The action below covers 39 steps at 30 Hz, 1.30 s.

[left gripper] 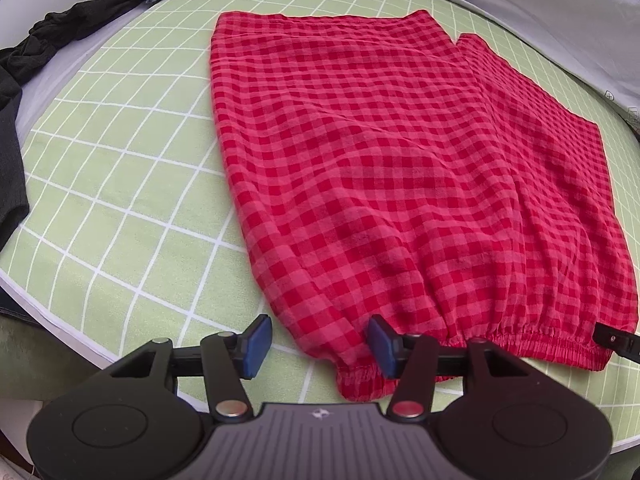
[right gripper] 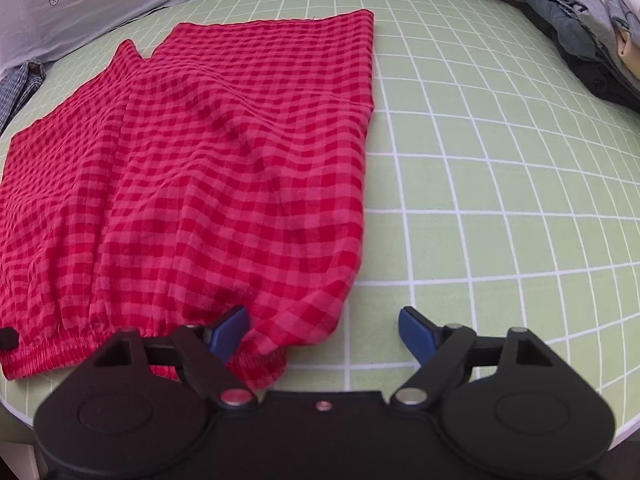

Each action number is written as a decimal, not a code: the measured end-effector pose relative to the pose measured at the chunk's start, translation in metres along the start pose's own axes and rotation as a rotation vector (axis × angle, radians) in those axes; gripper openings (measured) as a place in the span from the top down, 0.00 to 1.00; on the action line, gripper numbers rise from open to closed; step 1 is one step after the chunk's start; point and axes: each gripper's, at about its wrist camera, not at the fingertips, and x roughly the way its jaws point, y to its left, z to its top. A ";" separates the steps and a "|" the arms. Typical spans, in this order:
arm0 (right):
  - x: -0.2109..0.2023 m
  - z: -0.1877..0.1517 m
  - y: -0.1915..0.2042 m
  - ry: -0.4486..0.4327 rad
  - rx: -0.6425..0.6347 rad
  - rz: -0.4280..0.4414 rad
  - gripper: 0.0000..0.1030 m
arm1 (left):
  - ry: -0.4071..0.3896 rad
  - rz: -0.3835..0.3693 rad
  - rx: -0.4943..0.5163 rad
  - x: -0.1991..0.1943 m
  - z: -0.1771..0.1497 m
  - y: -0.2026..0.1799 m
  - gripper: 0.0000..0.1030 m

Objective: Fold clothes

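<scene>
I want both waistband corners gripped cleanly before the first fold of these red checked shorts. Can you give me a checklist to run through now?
1. Left claw open: ok.
2. Right claw open: ok.
3. Left claw straddles a waistband corner of the red checked shorts: ok, the corner lies between its fingers.
4. Right claw straddles the other corner: ok, though its left finger overlaps the fabric.
5. Shorts lie flat on the green grid mat: ok, only soft wrinkles.
6. Dark garment beside the mat stays apart from the shorts: ok.
</scene>
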 end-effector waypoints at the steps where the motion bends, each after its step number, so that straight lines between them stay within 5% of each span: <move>1: 0.001 0.000 -0.001 0.004 0.006 -0.004 0.14 | -0.001 0.000 0.002 0.001 0.000 0.000 0.47; 4: 0.003 0.000 -0.003 0.010 0.022 -0.009 0.10 | -0.009 0.005 0.001 0.002 0.001 -0.001 0.50; 6: 0.002 0.001 -0.004 0.010 0.029 -0.007 0.10 | -0.026 0.005 0.002 -0.001 0.004 -0.002 0.65; 8: 0.000 0.001 -0.005 0.007 0.035 -0.008 0.10 | -0.044 0.004 0.004 -0.004 0.007 -0.003 0.90; 10: -0.001 0.001 -0.006 0.002 0.037 -0.014 0.10 | -0.061 0.004 0.007 -0.006 0.010 -0.005 0.94; 14: -0.003 0.000 -0.009 0.002 0.050 -0.021 0.10 | -0.124 0.009 0.076 -0.022 0.020 -0.024 0.96; 20: -0.007 -0.002 -0.014 -0.014 0.079 -0.035 0.10 | -0.255 -0.074 0.329 -0.045 0.026 -0.088 0.96; 24: -0.017 0.000 -0.020 -0.042 0.120 -0.037 0.10 | -0.189 -0.189 0.386 -0.029 0.027 -0.121 0.90; 29: -0.041 0.013 -0.016 -0.119 0.113 -0.028 0.10 | -0.122 -0.266 0.302 -0.023 0.019 -0.113 0.71; 32: -0.057 0.025 -0.004 -0.169 0.082 0.013 0.13 | -0.105 -0.325 0.158 -0.022 0.022 -0.085 0.67; 39: -0.060 0.043 0.062 -0.150 -0.035 0.233 0.49 | -0.100 -0.307 -0.094 -0.019 0.018 -0.024 0.68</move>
